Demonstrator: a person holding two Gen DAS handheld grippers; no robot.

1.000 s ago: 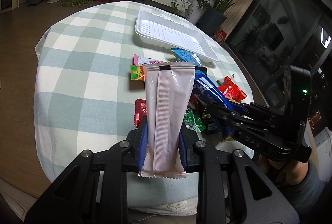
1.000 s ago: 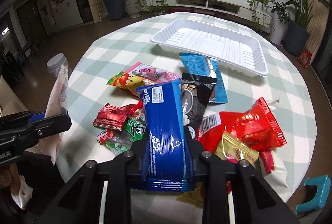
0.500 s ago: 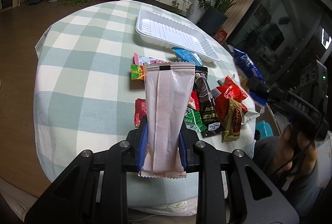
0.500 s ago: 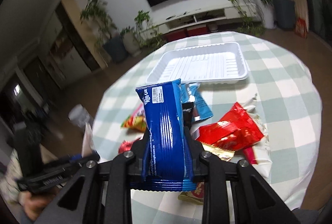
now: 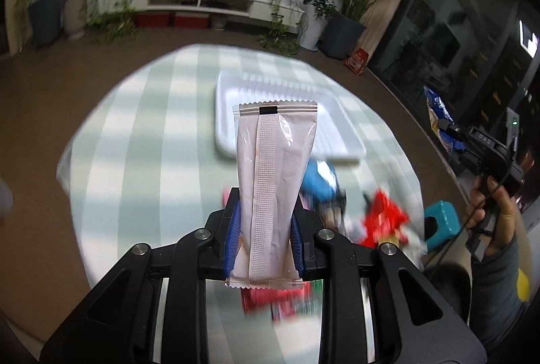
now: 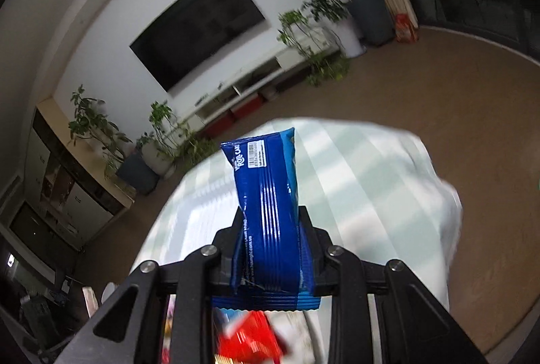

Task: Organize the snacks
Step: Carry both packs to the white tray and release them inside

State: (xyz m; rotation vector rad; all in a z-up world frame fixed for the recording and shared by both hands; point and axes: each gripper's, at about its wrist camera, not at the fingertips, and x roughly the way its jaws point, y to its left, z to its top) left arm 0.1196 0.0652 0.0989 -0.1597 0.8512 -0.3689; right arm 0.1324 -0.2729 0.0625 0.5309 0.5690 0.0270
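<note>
On the left, my left gripper [image 5: 265, 229] is closed on a pale pink packet [image 5: 275, 168], pinched near its lower end, so the packet stands up in front of the camera above the checked table [image 5: 141, 141]. Behind it the white tray [image 5: 229, 94] looks empty as far as I can see, although the packet hides its middle. Further right, a blurred heap of snacks [image 5: 381, 215] lies on the table near its edge, some blue and some red. On the far right, my right gripper [image 6: 268, 249] is closed on a blue packet [image 6: 266, 195], lifted well above the table and pointing toward the room. I judge the task is only at the start: two packets are in the air, none in the tray, and the heap is not sorted yet.
</note>
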